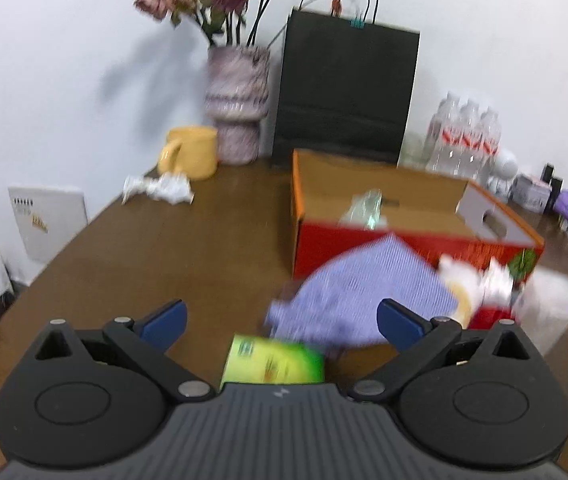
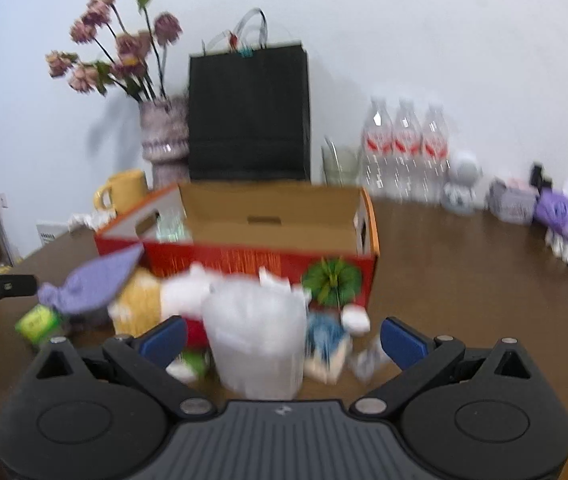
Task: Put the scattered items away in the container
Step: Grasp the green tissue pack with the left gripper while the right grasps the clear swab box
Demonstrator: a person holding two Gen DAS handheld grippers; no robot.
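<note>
An open red cardboard box (image 1: 404, 244) stands on the brown table; it also shows in the right wrist view (image 2: 244, 260), with a clear crinkly item (image 1: 366, 208) inside. In front of it lie a purple cloth (image 1: 364, 296), a green box (image 1: 276, 360), a yellow and white soft item (image 2: 144, 300), a white plastic cup (image 2: 260, 340) and small packets (image 2: 328, 344). My left gripper (image 1: 282, 320) is open above the green box. My right gripper (image 2: 284, 338) is open with the white cup between its fingers.
A black paper bag (image 1: 344, 92), a vase of dried flowers (image 1: 238, 108), a yellow mug (image 1: 192, 152) and crumpled paper (image 1: 160, 188) stand at the back. Water bottles (image 2: 404, 152) and small boxes (image 2: 564, 212) line the right side of the table.
</note>
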